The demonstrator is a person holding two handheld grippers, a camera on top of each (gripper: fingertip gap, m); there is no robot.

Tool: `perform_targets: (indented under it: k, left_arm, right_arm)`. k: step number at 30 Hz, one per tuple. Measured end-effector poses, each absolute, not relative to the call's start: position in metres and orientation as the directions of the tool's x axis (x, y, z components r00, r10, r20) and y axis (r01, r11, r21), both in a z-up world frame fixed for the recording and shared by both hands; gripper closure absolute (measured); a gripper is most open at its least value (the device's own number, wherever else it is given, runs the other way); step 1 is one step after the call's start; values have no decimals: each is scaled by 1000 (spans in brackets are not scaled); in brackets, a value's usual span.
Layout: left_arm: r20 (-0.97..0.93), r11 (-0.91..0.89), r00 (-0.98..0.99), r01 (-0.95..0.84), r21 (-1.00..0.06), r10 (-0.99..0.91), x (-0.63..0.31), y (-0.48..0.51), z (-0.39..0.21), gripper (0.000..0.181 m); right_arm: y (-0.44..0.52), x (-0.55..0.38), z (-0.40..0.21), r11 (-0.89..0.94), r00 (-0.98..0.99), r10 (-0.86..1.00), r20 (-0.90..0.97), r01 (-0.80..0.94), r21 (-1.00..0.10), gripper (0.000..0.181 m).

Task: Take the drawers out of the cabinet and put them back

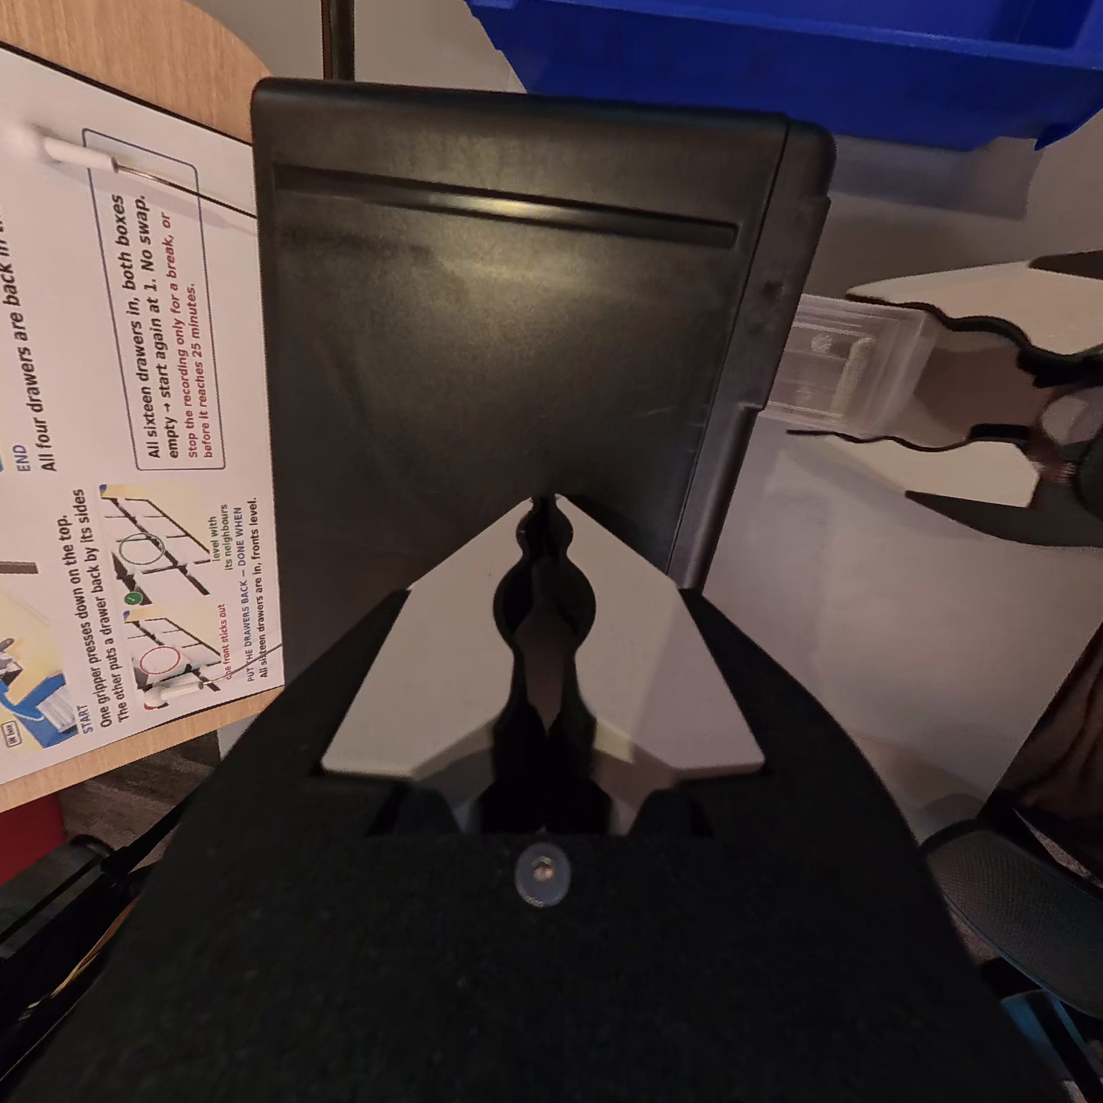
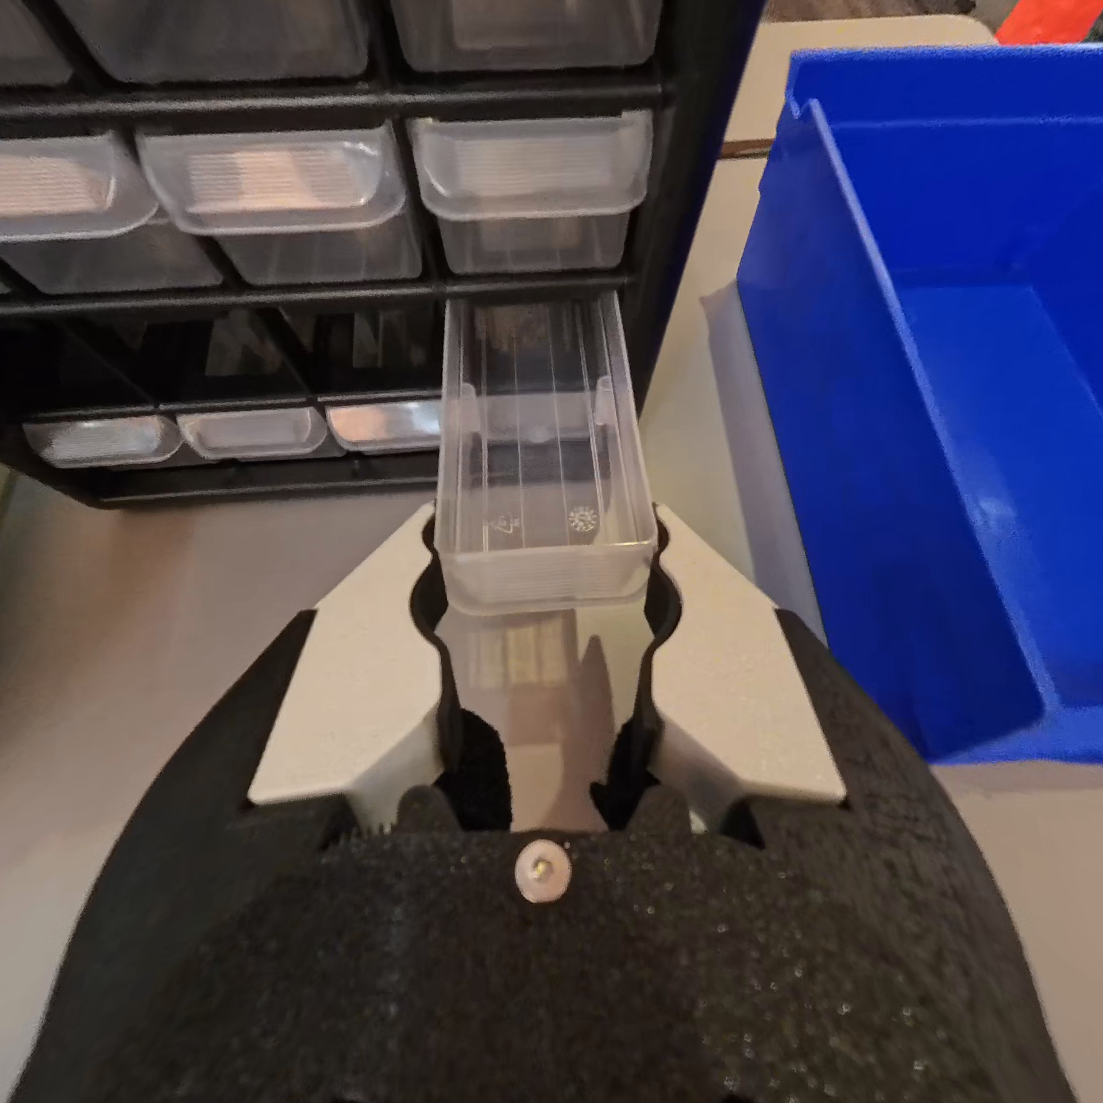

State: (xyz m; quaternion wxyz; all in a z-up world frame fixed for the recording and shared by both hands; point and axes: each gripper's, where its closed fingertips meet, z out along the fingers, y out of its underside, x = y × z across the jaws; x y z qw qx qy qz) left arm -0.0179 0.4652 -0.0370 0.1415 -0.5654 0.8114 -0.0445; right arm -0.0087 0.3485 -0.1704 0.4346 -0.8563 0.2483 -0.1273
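The black cabinet point(image 1: 507, 328) shows from above in the left wrist view. My left gripper point(image 1: 543, 501) is shut and empty, with its tips resting on the cabinet's top. In the right wrist view the cabinet front point(image 2: 334, 95) holds rows of clear drawers. My right gripper point(image 2: 543, 537) is shut on the sides of a clear drawer point(image 2: 537, 453). That drawer sticks far out of the rightmost slot of the third row, its back end still inside. The other slots point(image 2: 239, 352) of that row are empty. The held drawer also shows in the left wrist view point(image 1: 859, 358).
A blue bin point(image 2: 925, 418) stands close to the right of the cabinet on the pale table point(image 2: 179, 597); it also shows in the left wrist view point(image 1: 776, 59). A printed instruction sheet point(image 1: 119, 358) lies on a wooden surface left of the cabinet.
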Motion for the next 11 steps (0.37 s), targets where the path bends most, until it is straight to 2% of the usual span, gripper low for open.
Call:
perform_targets:
  k: [1,7,9,11]
  left_arm:
    - [-176,355,-319,-905,-234,-931,-18,465,-37,181]
    - [-168,341,-306,-908,-244,-937,-18,465,-37,181]
    - [-169,341,-306,-908,-243,-937,-18,465,-37,181]
    - [-179,359,-323,-902,-239,-929,-18,465,-37,181]
  right_arm:
    - [354,-5,-171,-488,845,-534,0,-308,-816,116]
    - [383,9,-172,-439,854,-519,-12,-278,-854,115]
    - [387,9,-170,-402,869,-495,-19,-248,-882,94]
    - [385,5,-164,-318,878,-479,-26,-201,-927,87]
